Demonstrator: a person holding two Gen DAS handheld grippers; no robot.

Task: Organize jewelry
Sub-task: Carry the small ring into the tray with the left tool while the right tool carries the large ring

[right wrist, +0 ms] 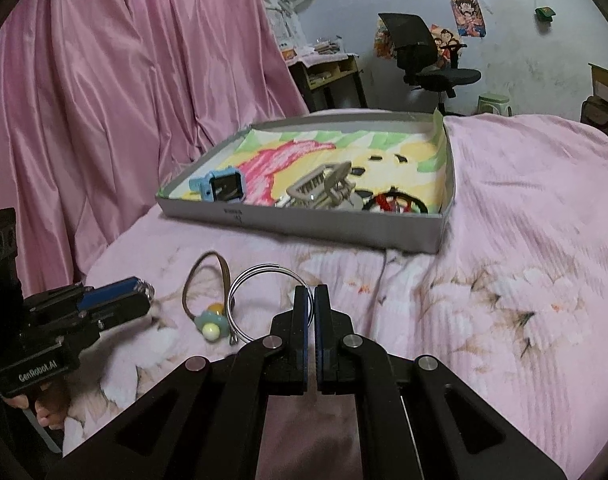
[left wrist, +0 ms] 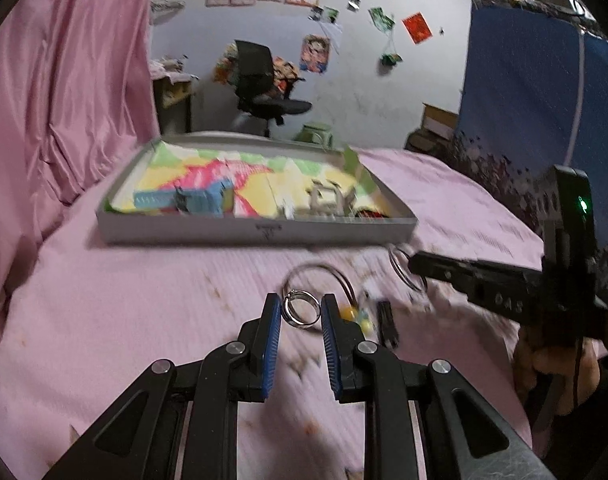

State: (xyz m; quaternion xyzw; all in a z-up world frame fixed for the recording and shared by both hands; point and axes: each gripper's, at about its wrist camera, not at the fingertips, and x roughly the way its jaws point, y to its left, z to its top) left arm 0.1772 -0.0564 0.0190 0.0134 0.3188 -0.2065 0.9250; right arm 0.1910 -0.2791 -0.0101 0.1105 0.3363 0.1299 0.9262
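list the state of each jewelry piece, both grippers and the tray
left gripper: shut on small silver ring
right gripper: shut on large silver wire bangle
brown hair tie with pastel beads: loose on pink bedspread
shallow grey tray: open, holding blue watch, beige claw clip

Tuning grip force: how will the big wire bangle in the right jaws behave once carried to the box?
The wire bangle is thin looped metal, so probably light and springy. The right gripper pinches only its rim, so it may swing or pivot. Smooth wire could slip; laid on the pink bedspread it should lie flat.
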